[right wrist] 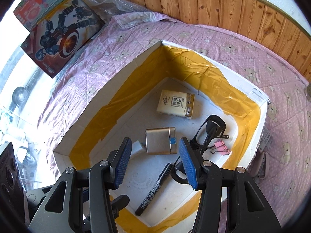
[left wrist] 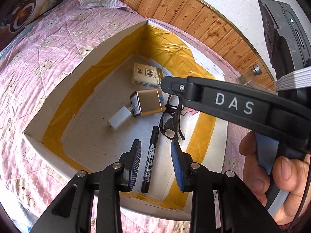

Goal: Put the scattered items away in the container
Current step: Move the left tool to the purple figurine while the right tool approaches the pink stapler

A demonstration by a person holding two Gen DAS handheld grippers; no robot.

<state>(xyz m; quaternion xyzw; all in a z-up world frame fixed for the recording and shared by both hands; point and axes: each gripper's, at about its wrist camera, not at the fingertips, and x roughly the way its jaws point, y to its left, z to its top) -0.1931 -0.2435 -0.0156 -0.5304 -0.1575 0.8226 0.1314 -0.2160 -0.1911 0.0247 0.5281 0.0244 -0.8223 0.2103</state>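
Left claw: fingers spread, empty, above the black marker pen.
Right claw: spread, empty — over the gold metal tin.
Container: white foam box lined with yellow tape, on a pink bear-print quilt.
Inside: tissue pack, black-framed glasses, white charger.
Right view only: pink binder clips.
Left view only: a thumb on the other tool's handle, which covers the box's right rim.
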